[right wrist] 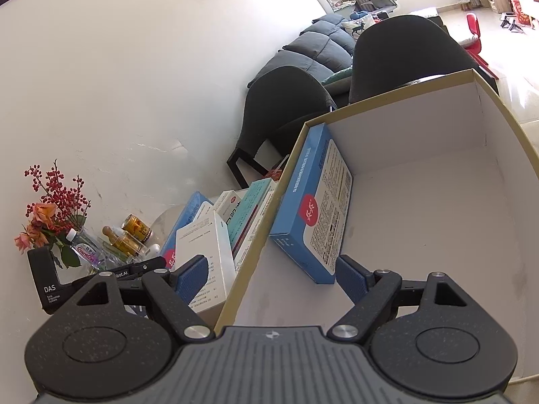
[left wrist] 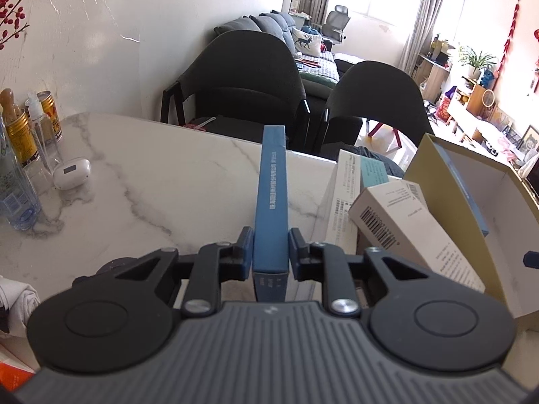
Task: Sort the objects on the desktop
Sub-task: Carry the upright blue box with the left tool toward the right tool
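Note:
My left gripper (left wrist: 270, 252) is shut on a slim blue box (left wrist: 271, 202), held on edge above the marble table (left wrist: 151, 175). To its right stands an open gold-edged cardboard box (left wrist: 498, 222), with white cartons (left wrist: 401, 222) leaning against its outer wall. In the right wrist view my right gripper (right wrist: 271, 281) is open and straddles the near wall of the cardboard box (right wrist: 438, 202). A blue box with a red dot (right wrist: 313, 212) leans inside against the left wall. White and teal cartons (right wrist: 209, 245) stand outside that wall. The left gripper (right wrist: 50, 289) shows at lower left.
Gold cans (left wrist: 50, 114), a clear water bottle (left wrist: 13, 195) and a small white device (left wrist: 71, 172) crowd the table's left side. A vase of red berries (right wrist: 54, 208) stands by the wall. Two dark chairs (left wrist: 249, 77) sit beyond the far edge.

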`<action>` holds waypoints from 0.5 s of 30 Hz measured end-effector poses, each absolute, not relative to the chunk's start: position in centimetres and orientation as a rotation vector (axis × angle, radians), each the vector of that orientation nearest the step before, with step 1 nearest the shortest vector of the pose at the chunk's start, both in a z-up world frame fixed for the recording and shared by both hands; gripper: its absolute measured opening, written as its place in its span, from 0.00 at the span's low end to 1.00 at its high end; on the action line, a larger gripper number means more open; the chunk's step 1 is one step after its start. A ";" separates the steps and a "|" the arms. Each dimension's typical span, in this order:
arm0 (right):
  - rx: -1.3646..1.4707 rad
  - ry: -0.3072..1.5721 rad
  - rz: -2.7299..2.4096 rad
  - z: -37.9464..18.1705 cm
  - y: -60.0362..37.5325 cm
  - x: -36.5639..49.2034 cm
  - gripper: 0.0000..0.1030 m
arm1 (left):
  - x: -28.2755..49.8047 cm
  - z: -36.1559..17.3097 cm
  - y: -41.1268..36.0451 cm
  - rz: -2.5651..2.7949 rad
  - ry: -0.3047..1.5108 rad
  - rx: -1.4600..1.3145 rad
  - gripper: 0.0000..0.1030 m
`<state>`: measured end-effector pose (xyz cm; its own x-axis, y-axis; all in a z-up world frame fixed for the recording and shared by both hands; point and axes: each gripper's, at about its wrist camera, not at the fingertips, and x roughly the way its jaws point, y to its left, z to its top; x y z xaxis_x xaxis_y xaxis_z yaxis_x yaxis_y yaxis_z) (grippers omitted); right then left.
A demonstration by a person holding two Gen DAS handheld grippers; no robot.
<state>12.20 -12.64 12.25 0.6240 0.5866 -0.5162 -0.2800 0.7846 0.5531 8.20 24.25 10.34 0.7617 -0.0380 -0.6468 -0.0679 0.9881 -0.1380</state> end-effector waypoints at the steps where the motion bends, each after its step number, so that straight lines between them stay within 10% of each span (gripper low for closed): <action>1: 0.450 0.743 0.519 12.2 -12.6 12.1 0.82 | 7.9 10.4 24.4 0.022 0.707 -0.154 0.20; 15: 0.467 0.741 0.552 13.1 -12.8 10.8 0.82 | 3.8 11.8 25.5 0.092 0.739 -0.002 0.20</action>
<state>10.75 -12.78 13.10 0.6095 0.6170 -0.4978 -0.3004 0.7608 0.5753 3.78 25.47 11.84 0.7353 0.0832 -0.6726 -0.0845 0.9959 0.0308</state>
